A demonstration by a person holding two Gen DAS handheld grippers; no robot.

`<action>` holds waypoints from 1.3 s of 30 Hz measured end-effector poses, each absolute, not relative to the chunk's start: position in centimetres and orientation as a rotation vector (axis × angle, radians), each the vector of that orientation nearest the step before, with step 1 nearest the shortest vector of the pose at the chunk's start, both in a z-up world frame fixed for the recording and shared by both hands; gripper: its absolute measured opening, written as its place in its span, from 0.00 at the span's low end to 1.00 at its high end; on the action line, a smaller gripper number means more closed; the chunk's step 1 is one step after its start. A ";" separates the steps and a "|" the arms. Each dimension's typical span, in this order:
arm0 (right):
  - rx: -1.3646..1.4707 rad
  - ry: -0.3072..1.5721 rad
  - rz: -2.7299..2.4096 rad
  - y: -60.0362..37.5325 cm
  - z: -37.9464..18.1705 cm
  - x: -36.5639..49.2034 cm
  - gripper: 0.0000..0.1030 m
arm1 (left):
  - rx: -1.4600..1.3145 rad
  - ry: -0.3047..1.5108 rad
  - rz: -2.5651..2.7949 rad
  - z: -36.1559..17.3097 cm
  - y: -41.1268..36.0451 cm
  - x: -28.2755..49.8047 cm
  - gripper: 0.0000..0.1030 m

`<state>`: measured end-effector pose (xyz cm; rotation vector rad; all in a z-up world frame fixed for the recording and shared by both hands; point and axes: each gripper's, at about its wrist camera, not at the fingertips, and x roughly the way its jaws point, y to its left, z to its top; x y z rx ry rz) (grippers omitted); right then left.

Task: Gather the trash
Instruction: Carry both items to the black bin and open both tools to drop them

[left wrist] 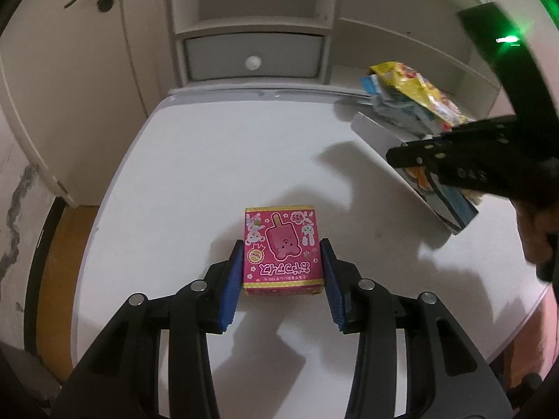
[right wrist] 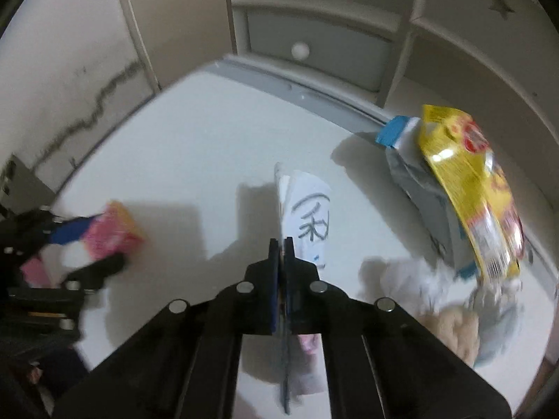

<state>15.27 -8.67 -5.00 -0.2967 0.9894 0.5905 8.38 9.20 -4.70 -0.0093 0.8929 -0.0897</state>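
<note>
Left tool (left wrist: 282,262) gripping pink box (left wrist: 282,248) on tabletop (left wrist: 209,160), right tool (right wrist: 282,244) closed on flattened carton (right wrist: 307,216), yellow wrapper (right wrist: 468,188) beyond carton.

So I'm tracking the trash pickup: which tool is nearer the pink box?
Left. The left tool straddles the pink box; the right tool is off to its side, clamping a cardboard flap.

White worktop (left wrist: 195,160) under the claw. Ahead: white shelf unit (left wrist: 401,45) with grey drawer (left wrist: 253,56). Left: door (left wrist: 70,70), cracked wall (left wrist: 15,216).
</note>
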 end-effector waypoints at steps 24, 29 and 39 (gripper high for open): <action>0.377 0.915 -0.526 -59.9 -11.3 -14.1 0.04 | 0.300 0.775 -1.030 -1.9 -36.2 -3.5 0.40; 0.509 1.019 -0.599 -65.6 -17.4 -17.5 0.04 | 0.403 0.805 -1.121 -5.8 -42.6 -7.2 0.40; 0.646 1.145 -0.588 -67.9 -24.1 -18.8 0.04 | 0.477 0.922 -1.135 -11.5 -48.1 -8.6 0.40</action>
